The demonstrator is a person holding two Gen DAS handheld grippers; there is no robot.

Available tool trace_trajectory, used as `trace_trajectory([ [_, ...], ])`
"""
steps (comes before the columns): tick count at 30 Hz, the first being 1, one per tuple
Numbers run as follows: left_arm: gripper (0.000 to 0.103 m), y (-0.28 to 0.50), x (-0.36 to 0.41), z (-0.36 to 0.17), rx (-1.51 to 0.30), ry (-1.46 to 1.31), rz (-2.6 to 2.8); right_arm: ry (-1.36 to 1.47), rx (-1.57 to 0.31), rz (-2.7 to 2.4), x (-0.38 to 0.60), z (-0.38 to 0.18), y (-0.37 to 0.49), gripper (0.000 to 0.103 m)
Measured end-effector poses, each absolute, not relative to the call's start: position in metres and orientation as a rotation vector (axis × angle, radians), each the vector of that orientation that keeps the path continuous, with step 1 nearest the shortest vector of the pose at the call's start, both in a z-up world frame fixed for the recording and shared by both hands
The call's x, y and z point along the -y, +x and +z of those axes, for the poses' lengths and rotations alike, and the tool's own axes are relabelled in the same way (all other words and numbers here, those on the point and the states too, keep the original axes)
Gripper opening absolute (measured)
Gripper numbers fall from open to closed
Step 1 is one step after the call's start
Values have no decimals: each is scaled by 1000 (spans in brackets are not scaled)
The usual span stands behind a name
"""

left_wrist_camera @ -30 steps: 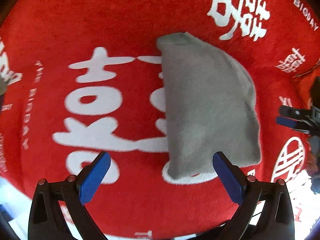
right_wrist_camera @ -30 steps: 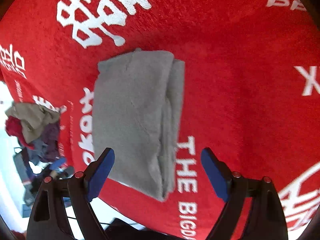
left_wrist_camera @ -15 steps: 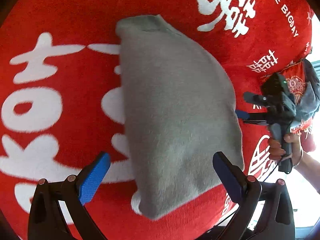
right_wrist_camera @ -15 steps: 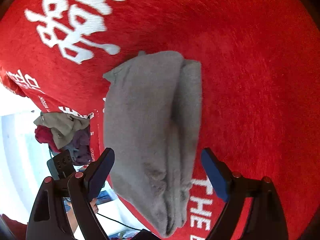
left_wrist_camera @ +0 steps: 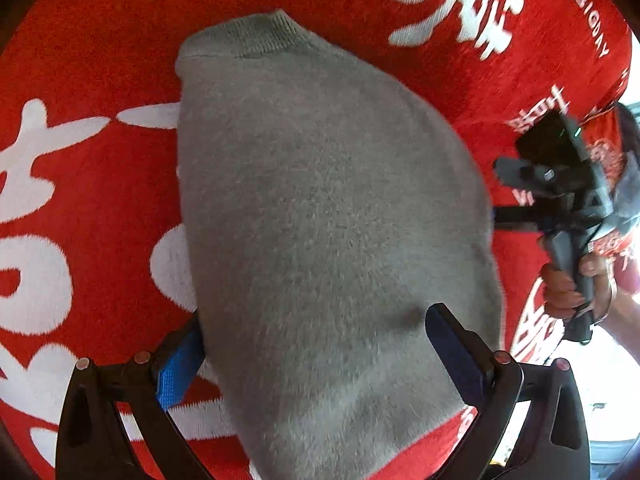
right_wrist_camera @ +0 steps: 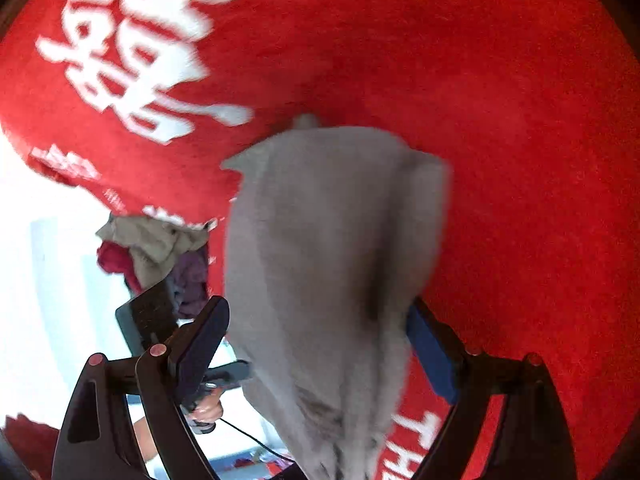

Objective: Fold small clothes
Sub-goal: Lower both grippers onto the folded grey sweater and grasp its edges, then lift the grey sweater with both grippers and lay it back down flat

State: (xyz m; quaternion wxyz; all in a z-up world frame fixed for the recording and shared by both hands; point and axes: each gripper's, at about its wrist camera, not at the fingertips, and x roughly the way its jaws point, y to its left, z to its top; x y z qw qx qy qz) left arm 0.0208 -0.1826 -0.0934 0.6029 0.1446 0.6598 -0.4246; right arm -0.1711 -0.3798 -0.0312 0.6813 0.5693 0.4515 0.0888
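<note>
Both grippers have dropped closer, left gripper [left_wrist_camera: 316, 356] and right gripper [right_wrist_camera: 316, 344] now straddling the grey garment [left_wrist_camera: 320, 220] with jaws apart, so closing unevenly could bunch its folded layers.

Left gripper [left_wrist_camera: 316, 354] open astride grey garment [left_wrist_camera: 320, 216] on red cloth [left_wrist_camera: 92, 80]

grey garment [right_wrist_camera: 328, 264] blurred, near end cropped
</note>
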Motion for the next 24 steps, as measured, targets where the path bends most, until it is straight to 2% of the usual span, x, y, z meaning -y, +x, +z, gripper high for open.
trace_trajectory([
  [6,103,6,198,-96,-1482,456,-943,1285,-1022,221,377,-39,-159,94],
  [12,103,0,201,-94,-1473,474,-903,1374,-995,161,381,-44,-165,88],
  [18,102,-7,204,-91,-1447,490,-871,1330,-1063,119,379,-44,-160,63],
  [19,101,-10,205,-89,-1436,492,-868,1329,-1069,108,379,-45,-161,57],
  [20,95,-13,205,-86,-1419,496,-871,1324,-1074,95,380,-44,-162,51],
  [22,81,-22,206,-76,-1375,518,-890,1318,-1068,88,378,-40,-163,45],
  [24,64,-27,205,-66,-1335,537,-906,1326,-1045,101,377,-34,-165,43],
])
